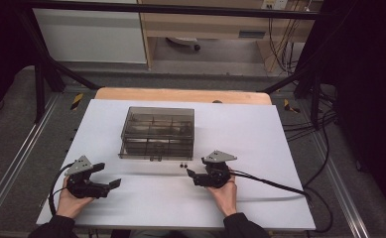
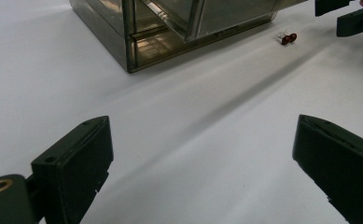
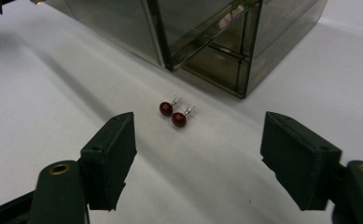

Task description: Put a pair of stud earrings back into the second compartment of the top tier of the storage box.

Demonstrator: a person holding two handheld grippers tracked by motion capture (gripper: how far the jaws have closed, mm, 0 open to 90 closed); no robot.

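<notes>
High view shows a white table [image 1: 146, 198] with a smoky clear box [image 1: 158, 132] on it. Just in front of the box lie two tiny red earrings [image 1: 183, 164], side by side and touching each other. They sit near the box but do not touch it.

Right gripper view looks straight at the earrings [image 3: 173, 114]. Each one is a little red ball with a thin silver pin. The pins point toward the box [image 3: 207, 32]. The right gripper [image 1: 191, 175] is close to them, with its two black jaws standing apart and nothing between them. The earrings are a bit ahead of the jaw tips, not yet inside the gap.

The left gripper [image 1: 112, 185] rests low over the table, well apart from the box, and its jaws stand wide apart with only bare table between them. In the left gripper view the earrings [image 2: 286, 38] look very small and far off.

So the step in hand looks like reaching for the earrings with the right gripper. Next, the jaws need to slide forward until one earring sits between them, then squeeze gently. The earrings are tiny and round, so they may roll or slip away. The box has little rooms inside, but it is too dark to tell if its lid is shut.
</notes>
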